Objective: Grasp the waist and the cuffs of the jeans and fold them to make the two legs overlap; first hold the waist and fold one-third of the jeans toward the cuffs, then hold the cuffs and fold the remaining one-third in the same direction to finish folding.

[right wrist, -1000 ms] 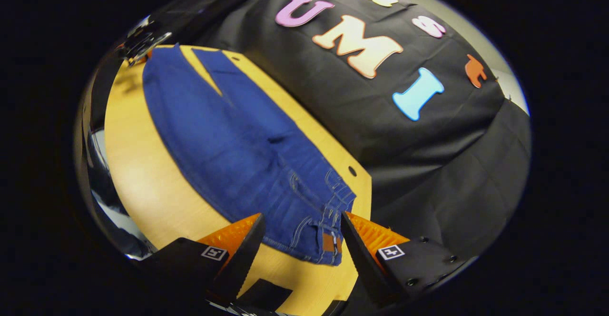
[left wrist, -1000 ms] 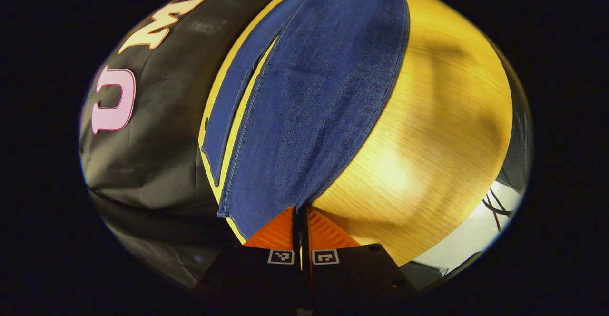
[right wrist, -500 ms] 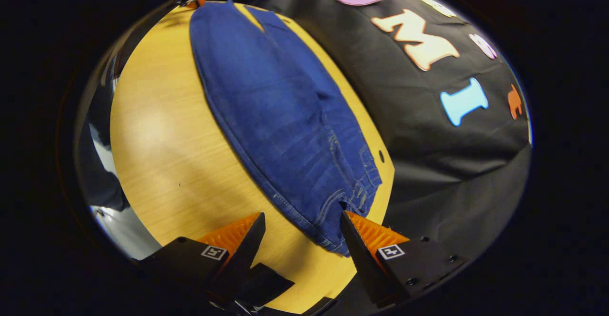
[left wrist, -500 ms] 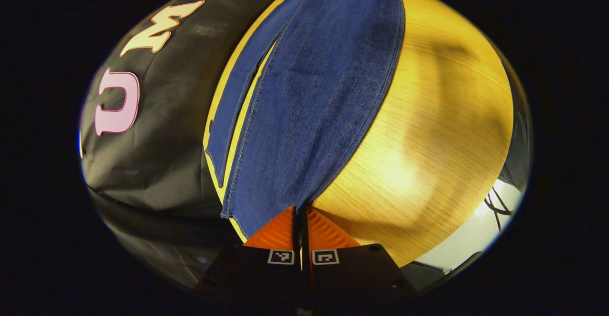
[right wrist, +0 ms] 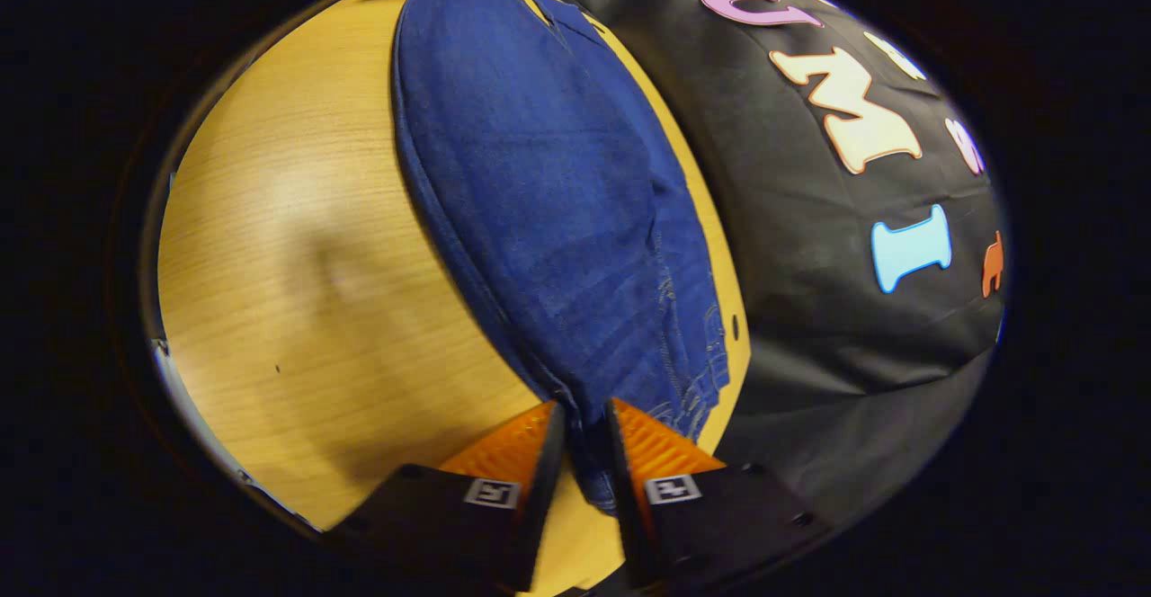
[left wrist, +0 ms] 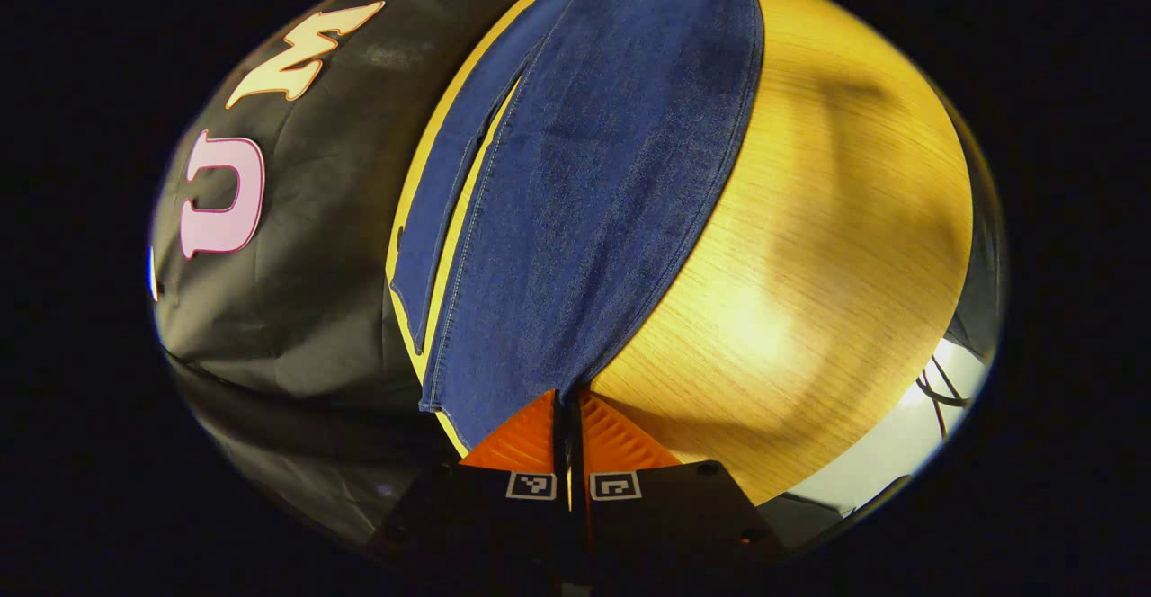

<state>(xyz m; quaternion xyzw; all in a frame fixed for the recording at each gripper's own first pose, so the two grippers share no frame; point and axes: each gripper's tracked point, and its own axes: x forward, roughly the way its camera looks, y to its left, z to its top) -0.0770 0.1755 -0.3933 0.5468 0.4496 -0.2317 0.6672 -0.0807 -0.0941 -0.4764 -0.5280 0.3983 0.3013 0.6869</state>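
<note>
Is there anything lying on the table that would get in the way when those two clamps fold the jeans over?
Nothing visible does. The left gripper is closed on a cuff and the right gripper on the waist of the jeans, with nothing between. The wooden table beside the denim looks bare, and the other leg lies flat alongside.

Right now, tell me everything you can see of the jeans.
The jeans are dark blue denim with lighter seam stitching, lying flat and lengthwise on the wooden table beside the black cloth wall. One leg lies mostly over the other, the lower leg's edge peeking out on the wall side. Belt loops and stitched seams mark the waist end, where the right gripper is closed on the fabric. At the cuff end the left gripper pinches the top leg's hem.
</note>
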